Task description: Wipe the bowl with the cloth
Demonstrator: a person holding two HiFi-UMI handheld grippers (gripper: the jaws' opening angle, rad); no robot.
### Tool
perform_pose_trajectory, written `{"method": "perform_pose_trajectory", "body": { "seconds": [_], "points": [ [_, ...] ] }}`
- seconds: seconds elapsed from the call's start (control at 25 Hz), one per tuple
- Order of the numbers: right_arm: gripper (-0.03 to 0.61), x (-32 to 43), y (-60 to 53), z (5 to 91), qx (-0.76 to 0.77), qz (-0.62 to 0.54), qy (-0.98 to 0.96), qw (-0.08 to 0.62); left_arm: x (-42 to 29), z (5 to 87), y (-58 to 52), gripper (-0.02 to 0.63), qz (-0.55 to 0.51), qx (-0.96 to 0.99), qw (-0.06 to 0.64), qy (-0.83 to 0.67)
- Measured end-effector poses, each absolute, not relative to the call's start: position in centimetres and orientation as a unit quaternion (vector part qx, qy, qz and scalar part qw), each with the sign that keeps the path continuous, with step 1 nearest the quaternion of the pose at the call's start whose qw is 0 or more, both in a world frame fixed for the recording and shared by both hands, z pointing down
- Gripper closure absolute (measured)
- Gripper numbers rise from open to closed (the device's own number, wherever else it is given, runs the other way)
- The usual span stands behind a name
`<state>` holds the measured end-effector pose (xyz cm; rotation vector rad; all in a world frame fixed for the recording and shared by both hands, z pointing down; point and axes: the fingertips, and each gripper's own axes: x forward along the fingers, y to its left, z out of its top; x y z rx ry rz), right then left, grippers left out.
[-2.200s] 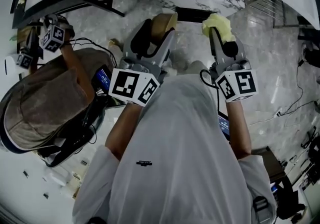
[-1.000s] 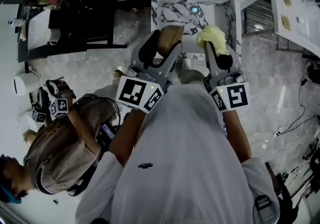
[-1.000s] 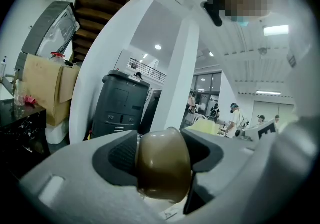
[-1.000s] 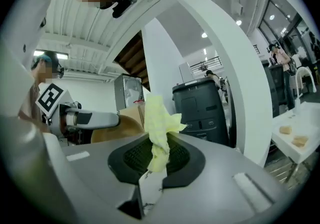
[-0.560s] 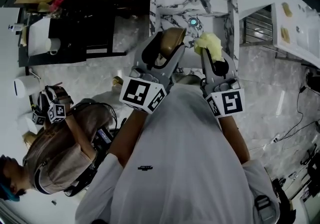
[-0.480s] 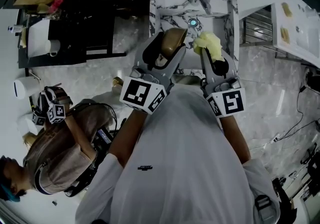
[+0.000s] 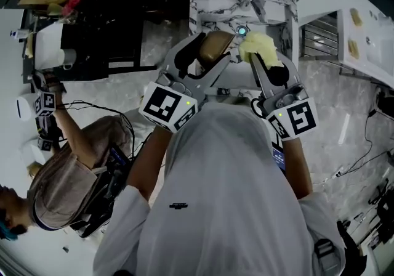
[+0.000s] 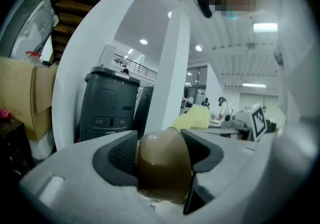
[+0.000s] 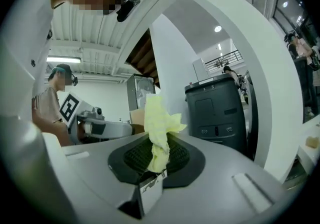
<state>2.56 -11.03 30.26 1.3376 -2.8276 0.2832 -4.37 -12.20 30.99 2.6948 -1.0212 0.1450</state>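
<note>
My left hand-held gripper (image 7: 210, 52) clamped the bowl (image 8: 162, 168); my right hand-held gripper (image 7: 263, 53) pinched the cloth (image 9: 159, 125) beside it. I judged firm inside strokes best.

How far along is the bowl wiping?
Done: the left tongs grip the brown bowl, and the right tongs grip the yellow cloth. In hand: both are held side by side near the marble sink. To do: cloth and bowl are apart, so the wiping itself remains.

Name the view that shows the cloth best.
Right gripper view: the yellow cloth sits close, pinched in the jaws of the right hand-held gripper. Head view shows a small bunch; left gripper view, only a corner.
</note>
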Motion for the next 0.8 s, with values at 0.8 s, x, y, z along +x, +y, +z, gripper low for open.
{"method": "perform_pose_trajectory", "body": {
  "seconds": [0.8],
  "points": [
    [0.538, -2.2, -11.8, 29.8, 0.369, 0.025, -0.929, 0.027, -5.6, 27.5, -11.4, 0.336, -0.06, 0.91, 0.212, -0.351]
  ]
}}
